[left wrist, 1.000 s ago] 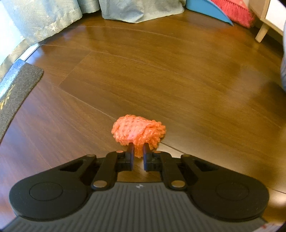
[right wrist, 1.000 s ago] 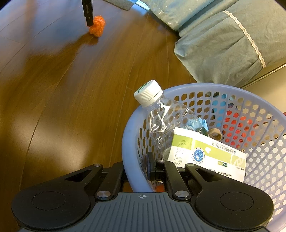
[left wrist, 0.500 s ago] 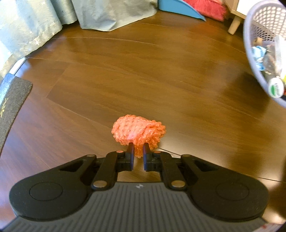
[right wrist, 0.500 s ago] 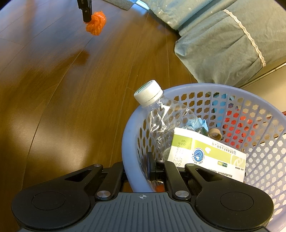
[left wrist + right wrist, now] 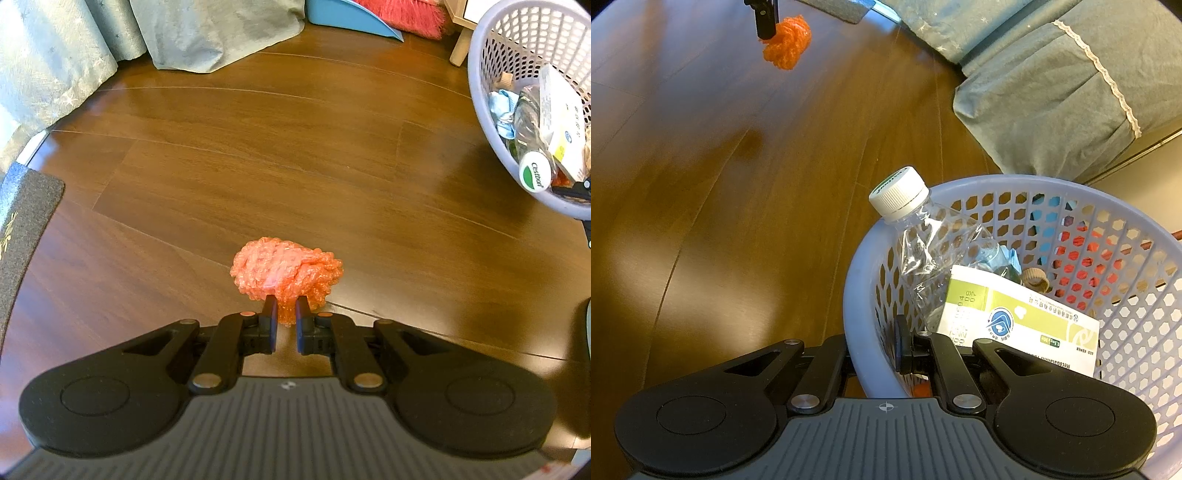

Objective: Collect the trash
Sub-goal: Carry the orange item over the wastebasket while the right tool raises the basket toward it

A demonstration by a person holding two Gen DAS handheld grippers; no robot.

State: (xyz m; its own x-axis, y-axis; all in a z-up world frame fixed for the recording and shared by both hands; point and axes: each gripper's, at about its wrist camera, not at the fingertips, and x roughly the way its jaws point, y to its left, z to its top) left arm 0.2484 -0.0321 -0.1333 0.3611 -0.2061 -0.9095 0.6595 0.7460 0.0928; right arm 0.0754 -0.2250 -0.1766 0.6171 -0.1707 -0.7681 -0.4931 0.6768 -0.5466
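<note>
now left gripper (image 5: 286,319) pinches orange mesh wad (image 5: 286,271) above floor; basket (image 5: 487,110) far right, rim clamped by right gripper (image 5: 886,349).

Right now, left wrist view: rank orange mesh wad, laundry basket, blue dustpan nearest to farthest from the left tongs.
1. Orange mesh wad: pinched in the left tongs, centre.
2. Laundry basket: right edge, across the floor.
3. Blue dustpan: top of view, by the curtain, farthest.
</note>
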